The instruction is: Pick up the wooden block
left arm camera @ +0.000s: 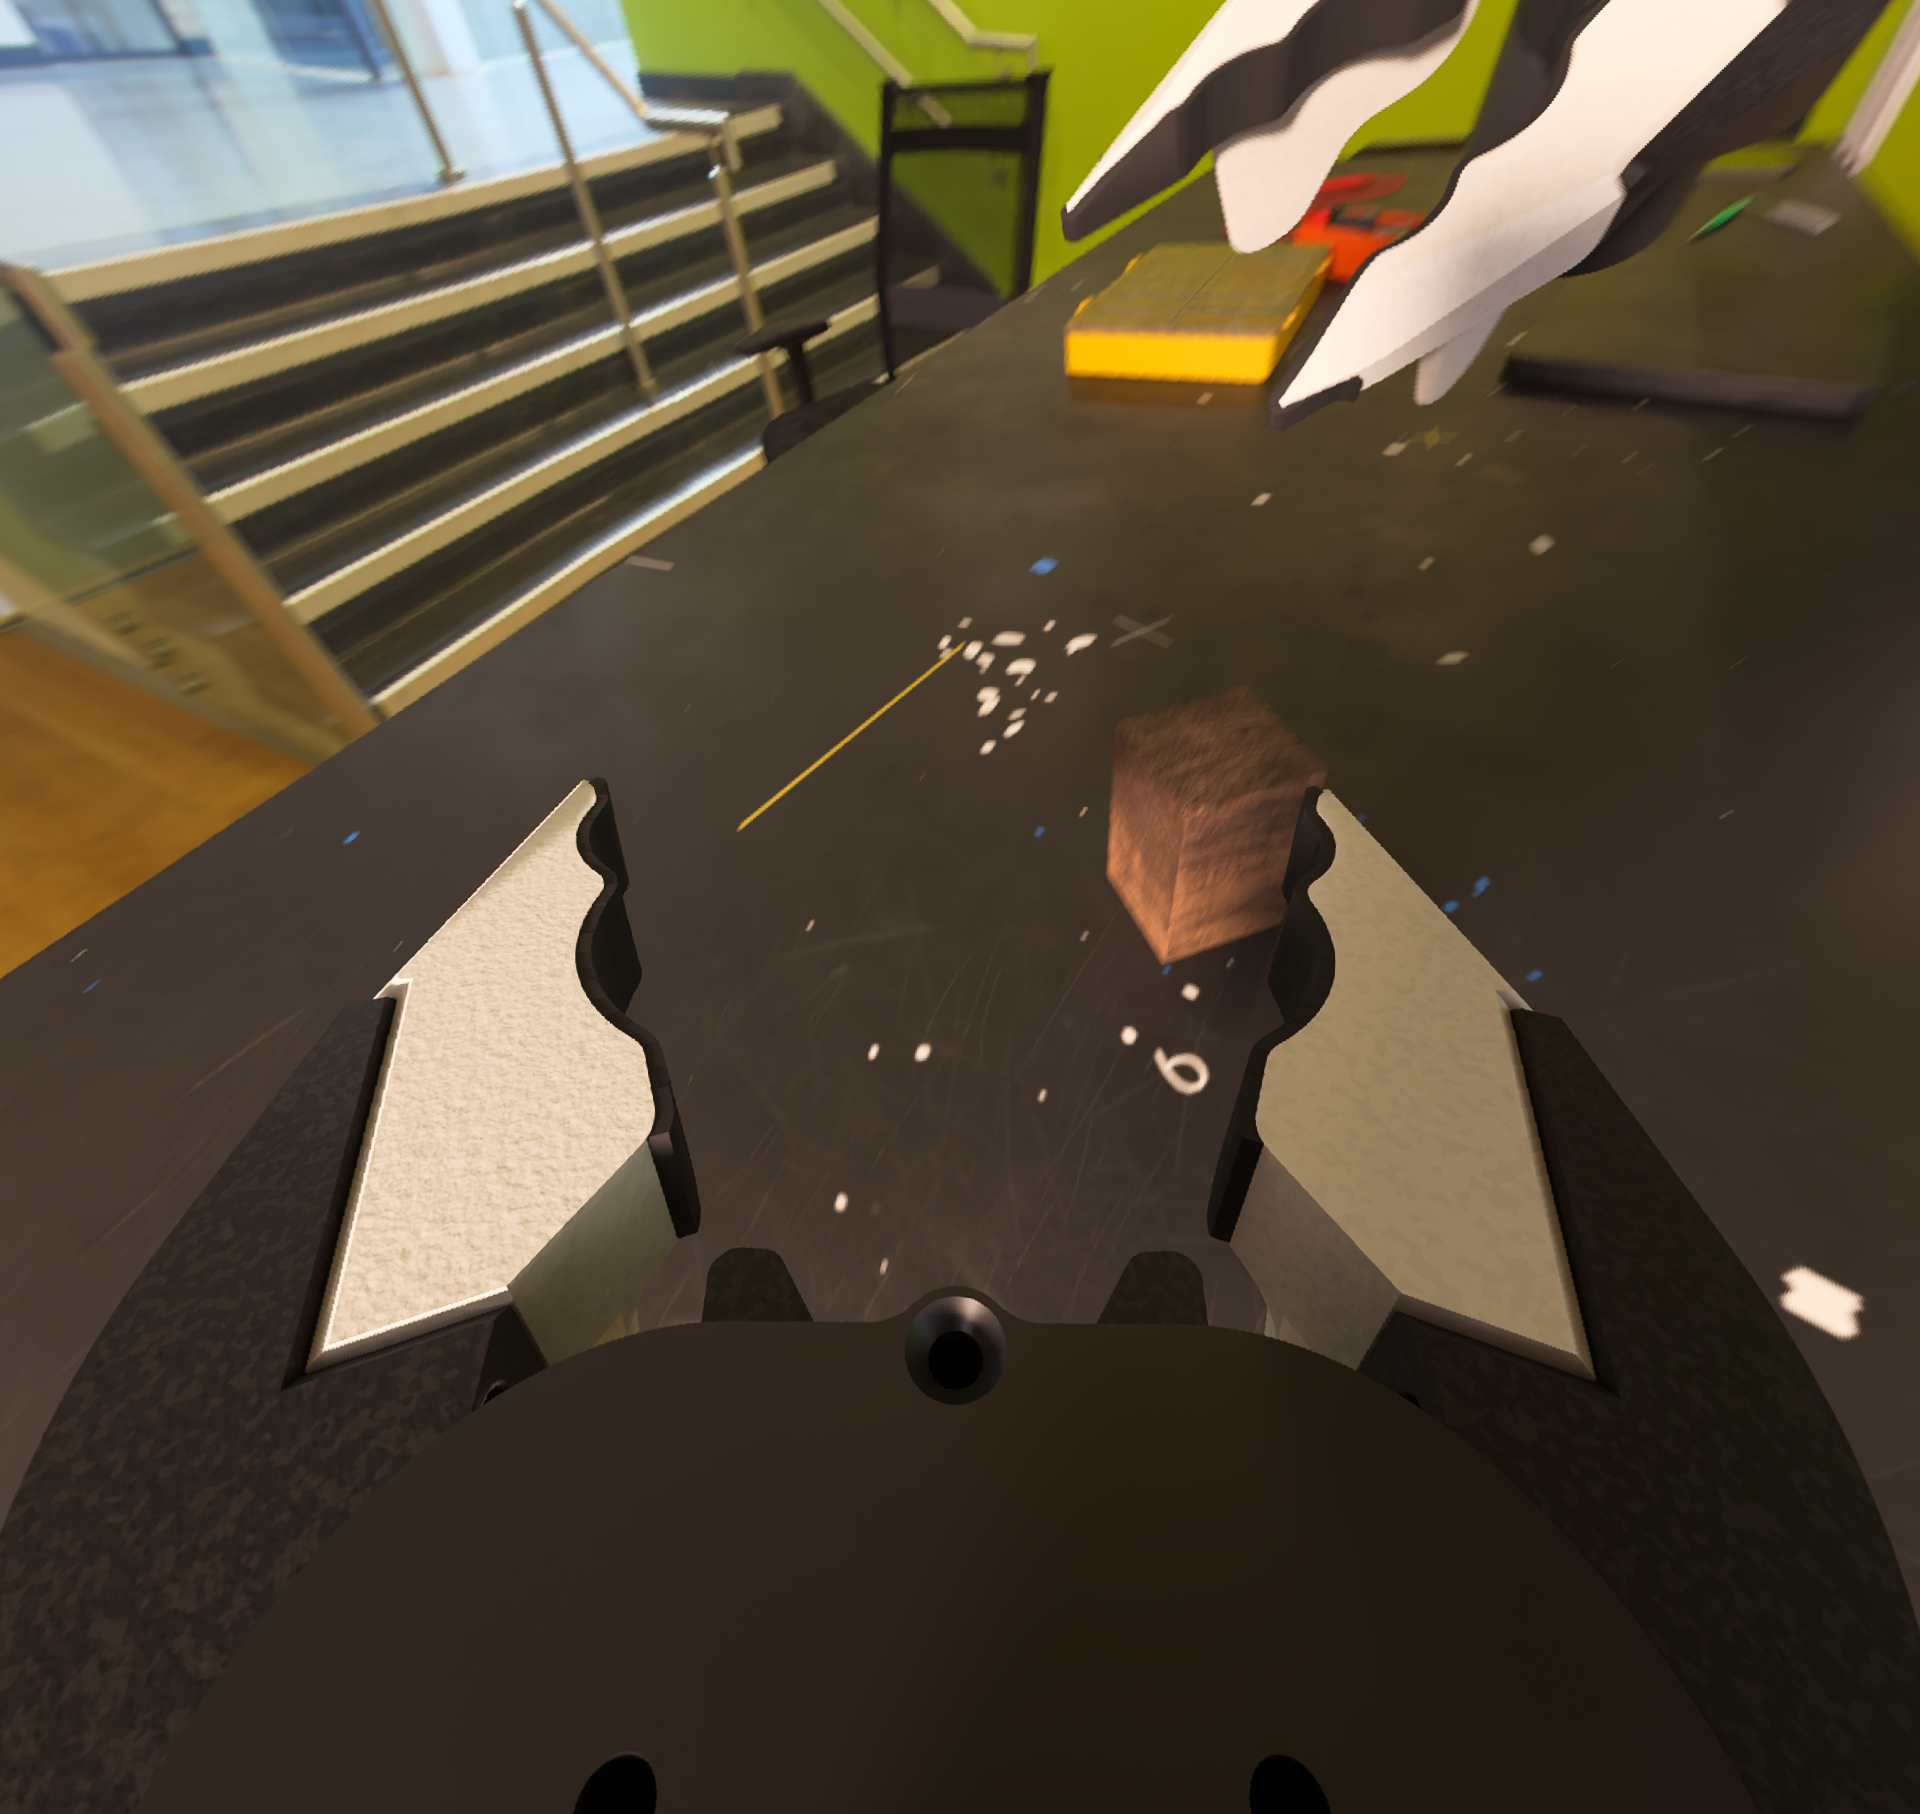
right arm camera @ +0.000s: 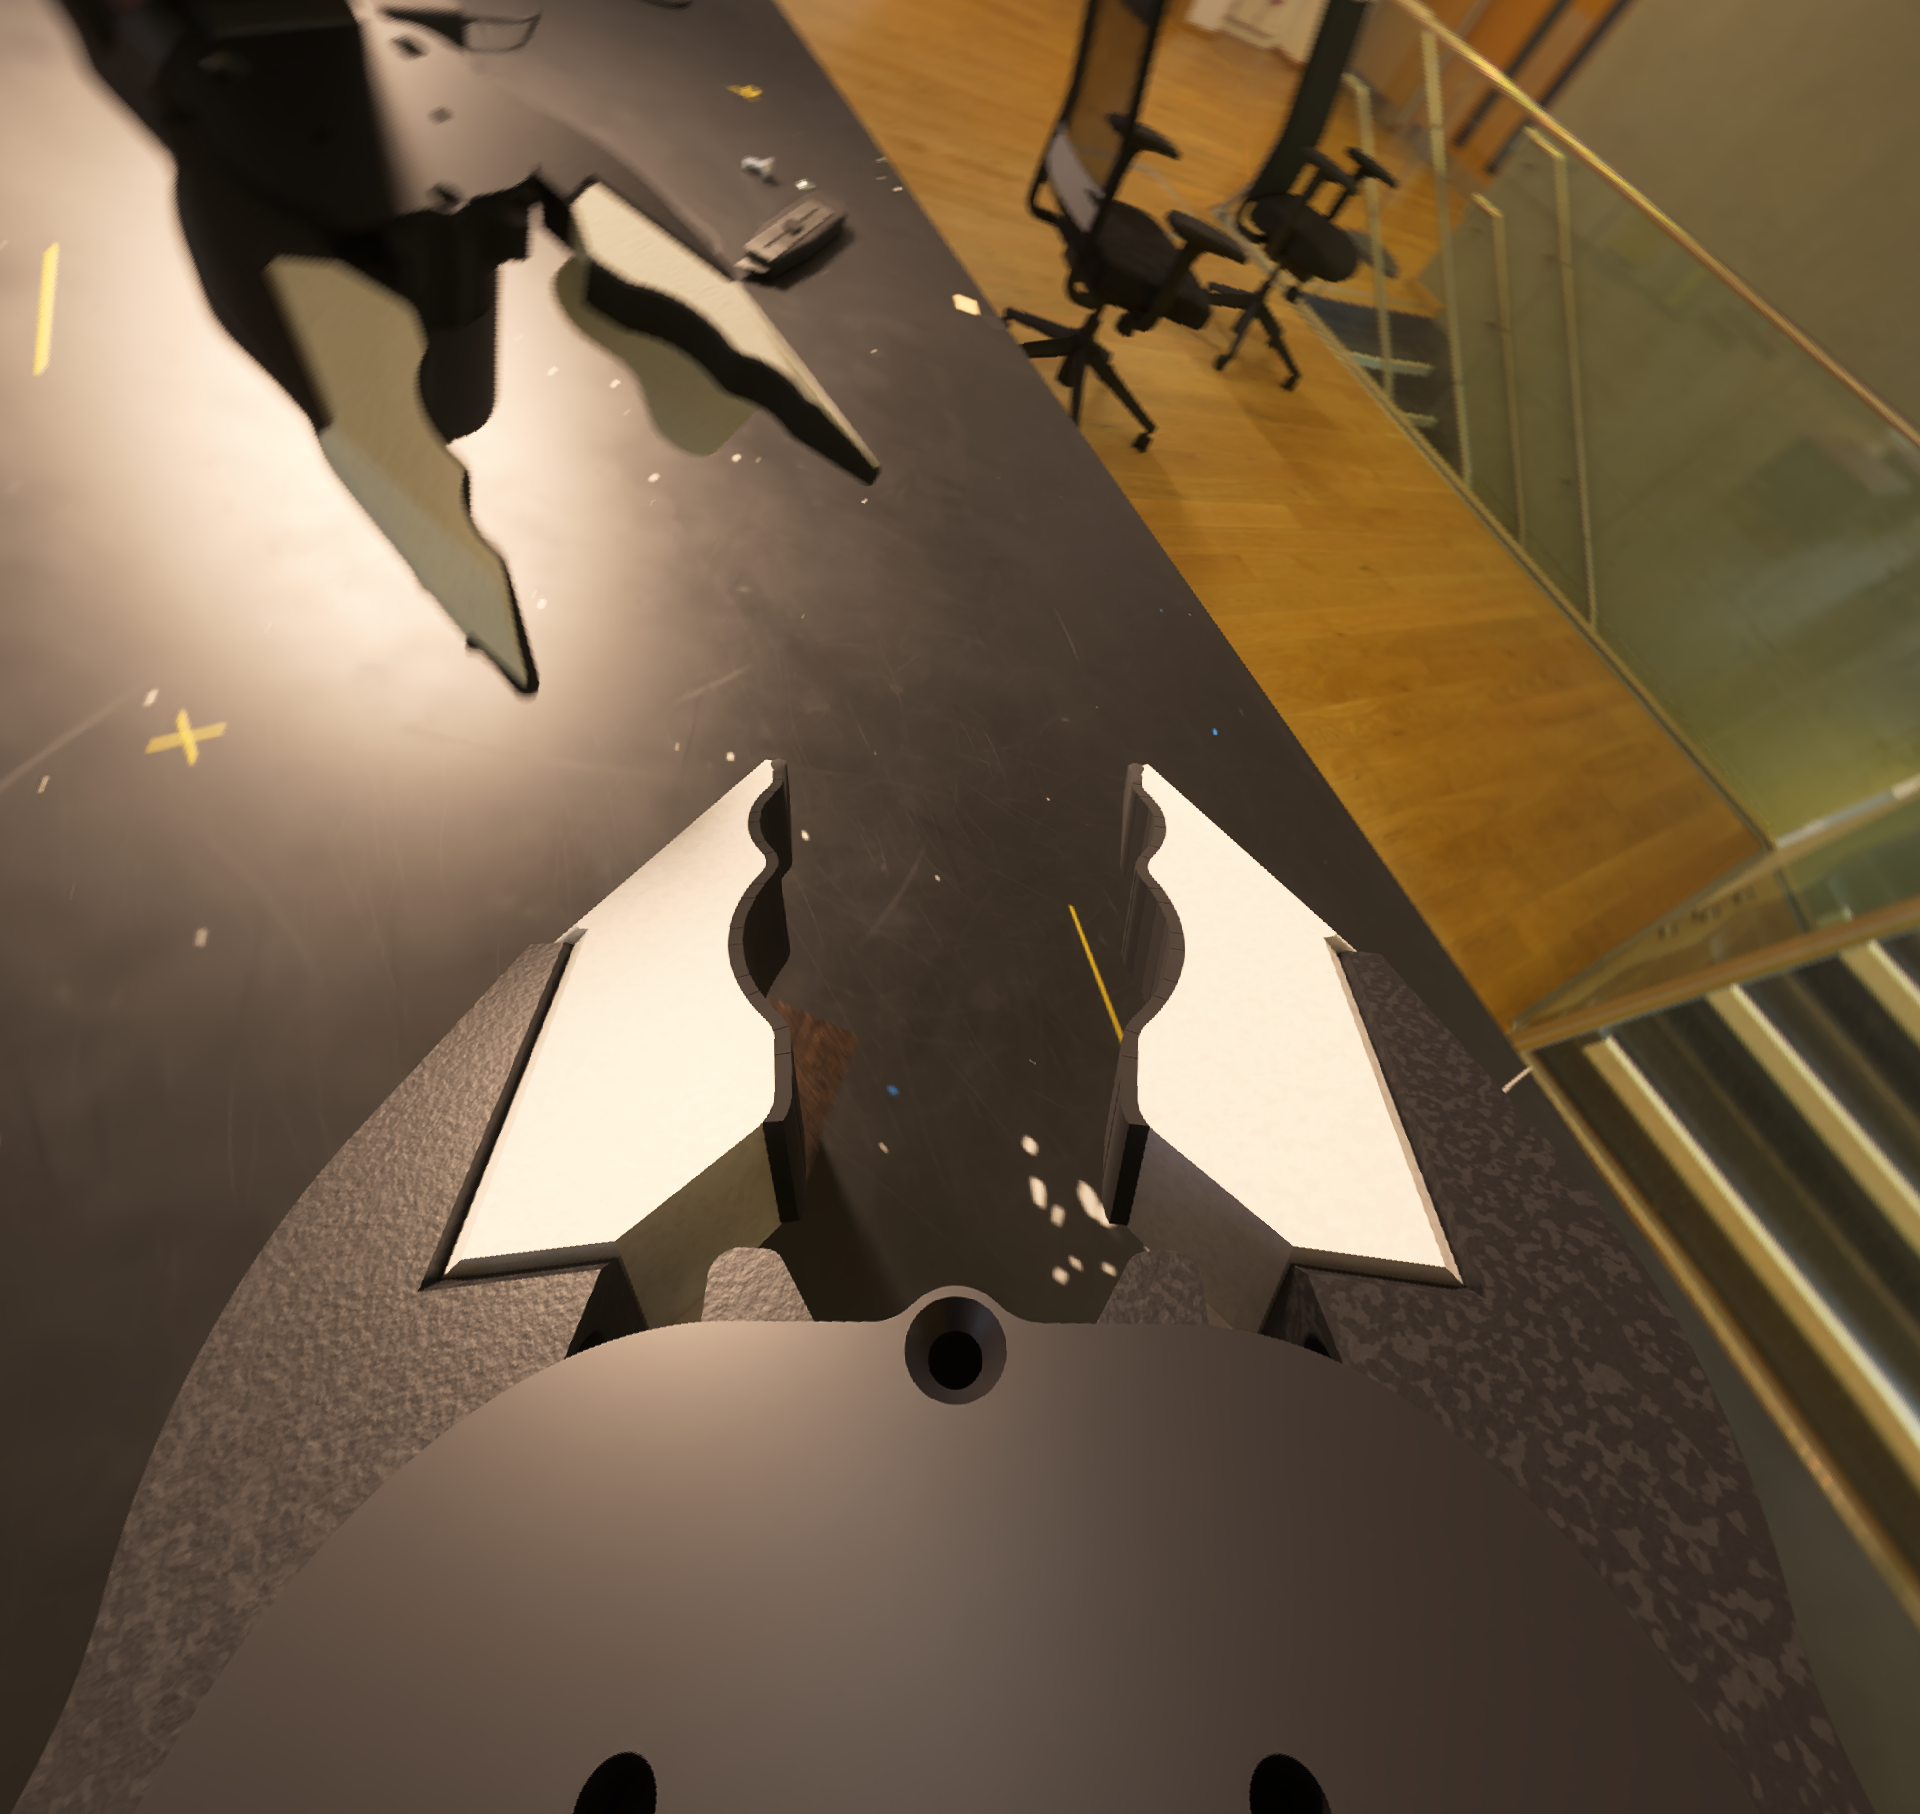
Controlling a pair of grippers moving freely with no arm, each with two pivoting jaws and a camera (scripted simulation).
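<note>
Wooden block (left arm camera: 1205, 824) on dark table (left arm camera: 1558, 725), beside my open left gripper (left arm camera: 956, 798).
Likely light, rigid; I'd pinch its flat sides. My right gripper (right arm camera: 956, 777) is open, empty.

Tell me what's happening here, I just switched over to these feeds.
Two grippers hang over a dark table and the job is the wooden block. The block stands on the table, not yet gripped. The left gripper is open and low, with the block just inside its right-hand fingertip, off centre in the gap. The right gripper hangs open further back and higher, holding nothing. From its own camera only a sliver of the block shows beside one finger.
</note>
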